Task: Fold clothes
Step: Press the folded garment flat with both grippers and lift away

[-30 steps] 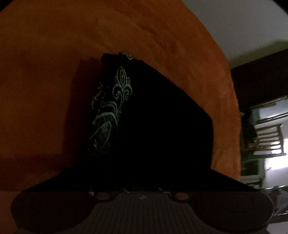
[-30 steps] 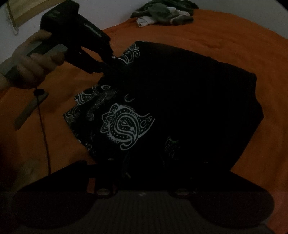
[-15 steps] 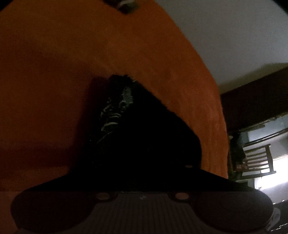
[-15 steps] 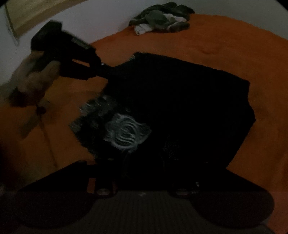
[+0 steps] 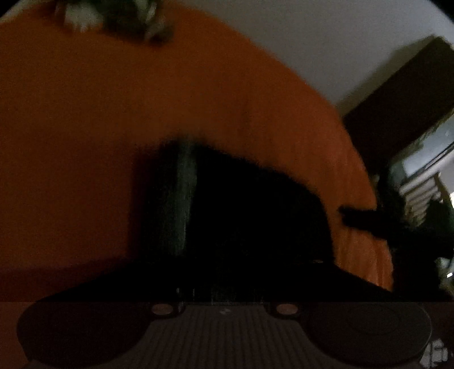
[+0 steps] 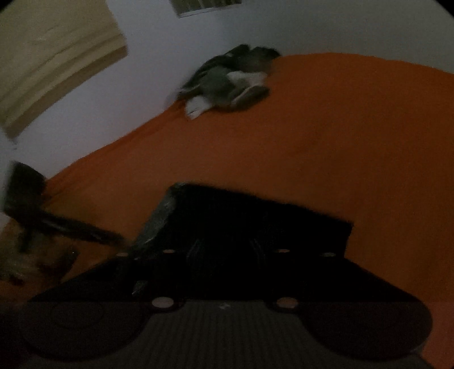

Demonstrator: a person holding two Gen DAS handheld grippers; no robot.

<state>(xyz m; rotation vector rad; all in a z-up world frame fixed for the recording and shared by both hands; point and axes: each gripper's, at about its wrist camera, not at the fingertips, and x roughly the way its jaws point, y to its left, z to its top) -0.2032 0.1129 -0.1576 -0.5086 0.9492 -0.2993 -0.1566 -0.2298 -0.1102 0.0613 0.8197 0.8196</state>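
A black garment with a white paisley print (image 5: 244, 210) lies on the orange bed cover (image 5: 113, 113). It also shows in the right wrist view (image 6: 255, 221), with the printed edge at its left side. Both views are dark and blurred. My left gripper (image 5: 224, 283) is low at the garment's near edge; its jaws are lost in the dark. It also shows in the right wrist view (image 6: 113, 238), its tip at the garment's left edge. My right gripper (image 6: 224, 272) is at the garment's near edge, and shows in the left wrist view (image 5: 349, 215) just right of the garment.
A pile of grey and white clothes (image 6: 229, 79) lies at the far edge of the bed by the wall; it also shows in the left wrist view (image 5: 113, 17). A dark cabinet (image 5: 403, 108) and a chair (image 5: 422, 195) stand to the right of the bed.
Both grippers have dropped low and tilted up, so the garment now looks flatter and farther away. The left gripper has moved from the garment's far left corner down to its near left edge.
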